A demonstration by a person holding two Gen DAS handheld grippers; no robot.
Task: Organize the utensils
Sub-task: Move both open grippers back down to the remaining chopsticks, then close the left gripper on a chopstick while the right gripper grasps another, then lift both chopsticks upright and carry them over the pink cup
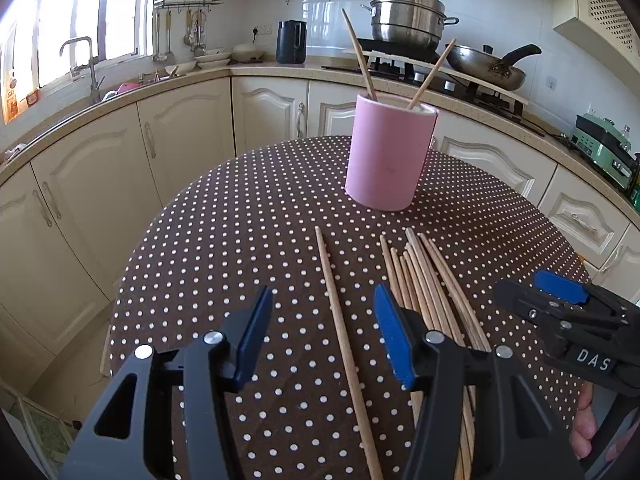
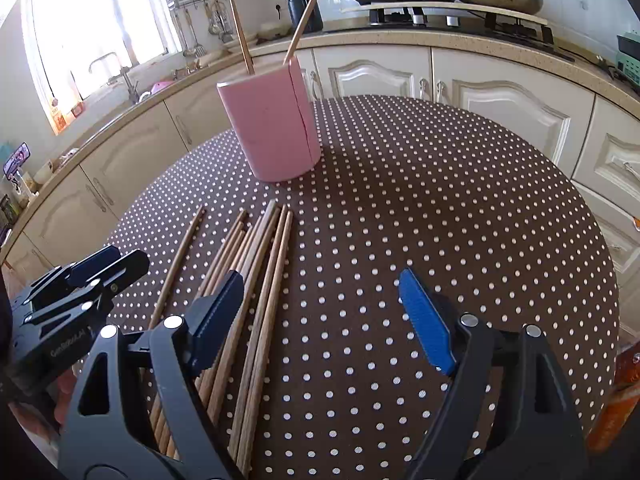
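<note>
Since only two chopsticks [image 1: 362,60] are standing in the pink holder [image 1: 388,156] so far, this job looks barely started. The holder sits upright on the polka-dot desk [image 1: 240,240], at about 12 o'clock from both tongs. Everything else is lying flat on the cloth: a bundle of chopsticks [image 1: 428,280] packed side by side, plus one loose chopstick [image 1: 340,320] lying apart from the pile, at its 9 o'clock in the left wrist view. Counting the bundle exactly is tough, but it's clearly the bulk of the work.

The left tongs [image 1: 324,332] are released, partway apart, with nothing pinched; the loose stick runs under the gap between the pads, so that's probably the next pick. The right tongs [image 2: 332,316] are spread wide and empty too, over the desk with the bundle at their 9 o'clock, right by the left pad.

So: two in, a whole pile plus a straggler left, and neither tool is carrying anything yet.
</note>
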